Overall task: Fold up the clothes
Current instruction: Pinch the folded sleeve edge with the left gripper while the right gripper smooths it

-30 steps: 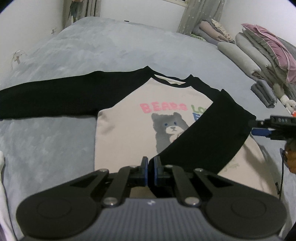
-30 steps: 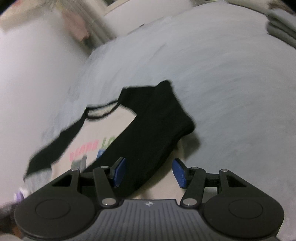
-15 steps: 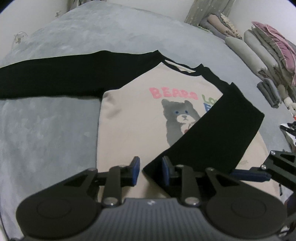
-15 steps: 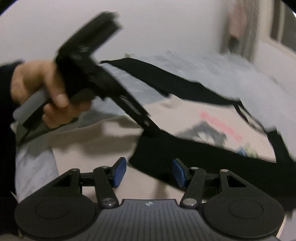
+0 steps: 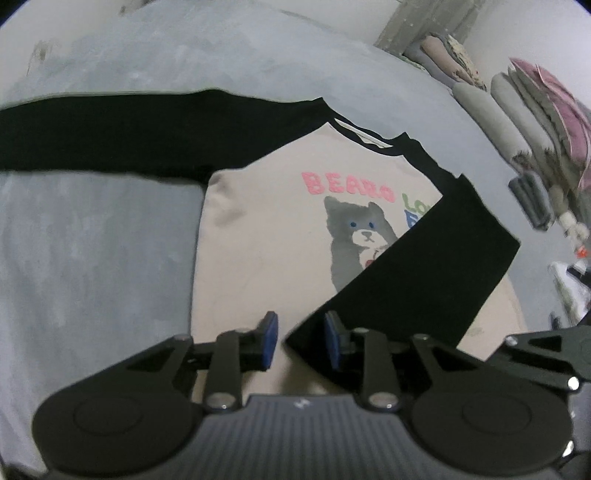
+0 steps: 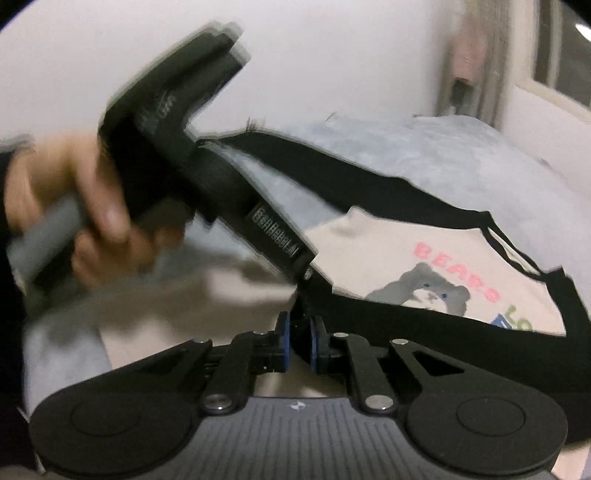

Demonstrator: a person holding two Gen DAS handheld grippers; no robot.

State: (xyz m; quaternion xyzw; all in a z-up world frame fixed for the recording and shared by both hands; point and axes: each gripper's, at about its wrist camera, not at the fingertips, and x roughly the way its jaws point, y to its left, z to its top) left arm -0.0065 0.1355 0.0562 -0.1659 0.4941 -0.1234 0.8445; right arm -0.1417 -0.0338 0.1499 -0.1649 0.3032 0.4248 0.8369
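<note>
A beige sweatshirt (image 5: 266,236) with a bear print and black sleeves lies flat on the bed. One black sleeve (image 5: 424,273) is folded diagonally across its chest, and the other (image 5: 110,136) stretches out to the left. My left gripper (image 5: 300,341) is opening; the folded sleeve's cuff tip lies between its fingers, and the pads stand clear of it. In the right wrist view my right gripper (image 6: 298,338) is closing, and its blue pads pinch the same black cuff (image 6: 369,314). The left gripper (image 6: 306,276) reaches down to that spot from the upper left.
A grey bed cover (image 5: 92,258) spreads around the sweatshirt. Rolled and folded bedding (image 5: 524,110) is stacked along the right side, by a curtain (image 5: 424,26). A person's hand (image 6: 85,214) holds the left gripper. A white wall (image 6: 332,55) rises behind the bed.
My left gripper's jaws have opened off the sleeve cuff. My right gripper has swung round from the sleeve's fold to the cuff beside the left gripper and closed on it.
</note>
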